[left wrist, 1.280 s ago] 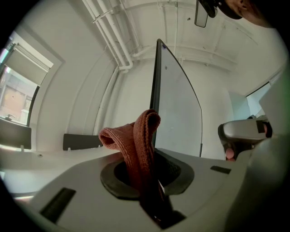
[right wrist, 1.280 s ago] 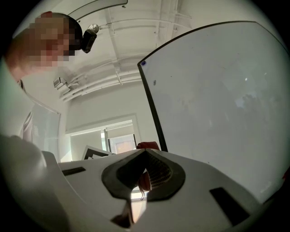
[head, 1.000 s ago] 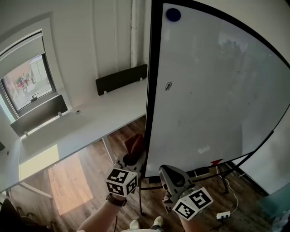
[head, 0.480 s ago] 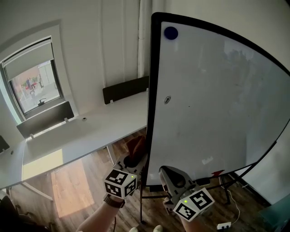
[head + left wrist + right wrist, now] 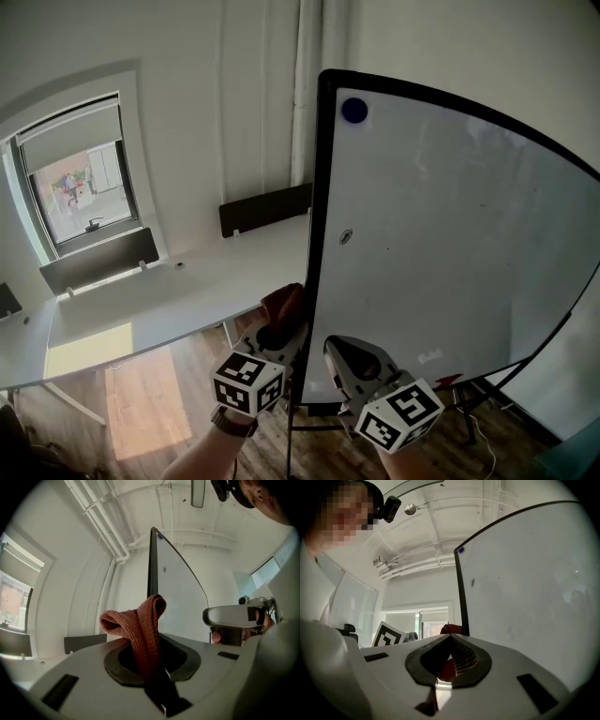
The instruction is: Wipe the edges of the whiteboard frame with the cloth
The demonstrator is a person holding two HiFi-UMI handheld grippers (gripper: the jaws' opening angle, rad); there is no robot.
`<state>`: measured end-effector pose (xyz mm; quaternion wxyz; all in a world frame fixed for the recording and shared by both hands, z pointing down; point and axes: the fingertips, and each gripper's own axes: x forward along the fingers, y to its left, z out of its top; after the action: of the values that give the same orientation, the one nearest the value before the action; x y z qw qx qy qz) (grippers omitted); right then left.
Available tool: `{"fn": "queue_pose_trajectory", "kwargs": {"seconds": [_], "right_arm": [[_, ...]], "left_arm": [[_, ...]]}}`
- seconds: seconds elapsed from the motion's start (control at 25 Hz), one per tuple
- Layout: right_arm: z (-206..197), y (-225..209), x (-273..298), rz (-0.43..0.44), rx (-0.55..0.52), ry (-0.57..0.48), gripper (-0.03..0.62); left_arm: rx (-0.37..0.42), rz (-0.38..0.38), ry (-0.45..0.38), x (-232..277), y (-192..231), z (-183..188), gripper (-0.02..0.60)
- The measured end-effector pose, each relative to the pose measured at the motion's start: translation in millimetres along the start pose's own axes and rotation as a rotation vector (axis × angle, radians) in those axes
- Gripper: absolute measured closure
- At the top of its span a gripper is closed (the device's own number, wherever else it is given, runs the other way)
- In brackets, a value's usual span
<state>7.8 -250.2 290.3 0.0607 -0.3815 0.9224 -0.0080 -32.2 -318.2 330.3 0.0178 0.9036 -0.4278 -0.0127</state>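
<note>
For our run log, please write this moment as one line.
left gripper: shut on cloth | right gripper: shut, empty | cloth: beside whiteboard frame left edge, low; contact unclear

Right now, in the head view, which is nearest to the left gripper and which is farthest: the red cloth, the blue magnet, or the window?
1. Red cloth: pinched in the left gripper itself, next to the whiteboard frame.
2. Blue magnet: up high, at the board's top left corner.
3. Window: far left, on the wall beyond the desk.
</note>
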Motion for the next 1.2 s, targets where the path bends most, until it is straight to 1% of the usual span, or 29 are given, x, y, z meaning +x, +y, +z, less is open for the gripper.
{"fn": "queue_pose_trajectory", "kwargs": {"seconds": [0.12,0.32,0.48,0.76,1.0,1.2], "right_arm": [[18.5,-0.4,6.4,0.007,-0.032,-0.008,0.594],[43.7,-1.5,17.4,0.016,-0.080,-0.018,0.594],[59.6,-1.8,20.6,0.026,-0.099,-0.035,0.594],[85.5,-0.1,21.9,0.044,-0.130,-0.055,0.594],[106.6,3.2,20.9,0.062,-0.154,-0.077,0.594],[122.3,6.0,19.0,0.073,-0.182,-0.093,0.594]], "left_arm": [[0.006,-0.010,-0.004,0.7,-0.2,14.6,0.514],[0.042,-0.006,-0.015,2.3,0.1,38.3,0.514],[0.061,-0.007,-0.038,3.6,-0.3,58.0,0.514],[0.100,0.013,-0.064,5.2,-1.0,97.3,0.514],[0.132,0.015,-0.085,6.9,-1.1,138.4,0.514],[0.152,0.025,-0.120,5.6,-3.7,168.5,0.514]]}}
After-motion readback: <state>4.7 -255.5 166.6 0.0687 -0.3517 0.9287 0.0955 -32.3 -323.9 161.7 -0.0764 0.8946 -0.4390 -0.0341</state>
